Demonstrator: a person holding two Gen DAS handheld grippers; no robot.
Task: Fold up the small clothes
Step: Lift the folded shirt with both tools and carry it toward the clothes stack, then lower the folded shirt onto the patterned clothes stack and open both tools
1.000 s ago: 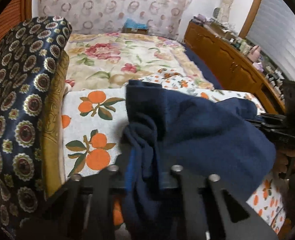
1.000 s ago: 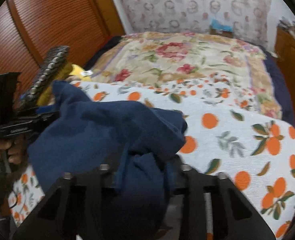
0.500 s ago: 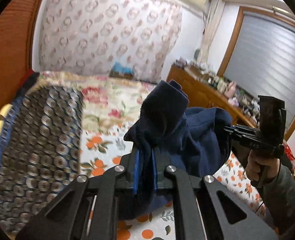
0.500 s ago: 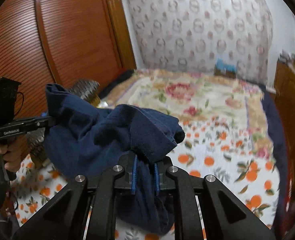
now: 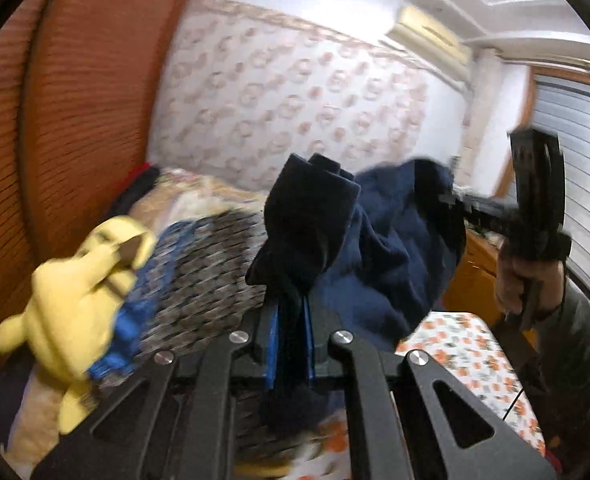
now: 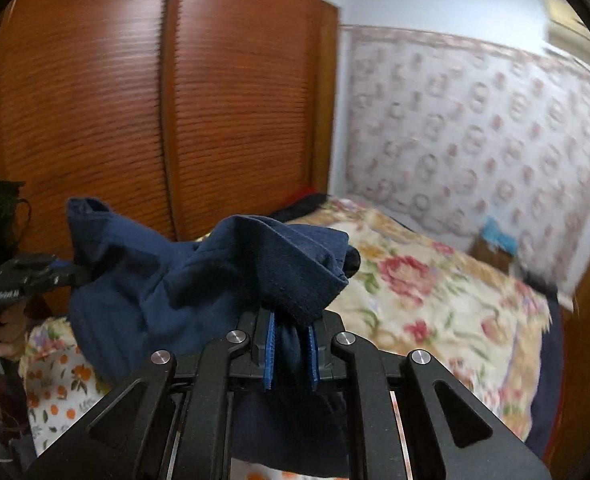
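Here, blurred white lettering on left claw (image 6: 69,274), pinching navy garment (image 6: 199,276)

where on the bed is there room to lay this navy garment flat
Free: the orange-print sheet below the navy garment, and the floral quilt toward the patterned headboard. Crowded: the wardrobe side, with the yellow plush toy and dotted cushion.

Not much elbow room up here. The navy cloth (image 6: 183,280) hangs bunched in the gap between both hand-held grippers, so nothing passes there. Wooden wardrobe doors (image 6: 167,100) wall off one side, a wooden dresser (image 5: 471,276) the other. The yellow plush toy (image 5: 79,292) and patterned cushion (image 5: 211,280) crowd the bed's (image 6: 435,292) edge; its flowered middle is open.
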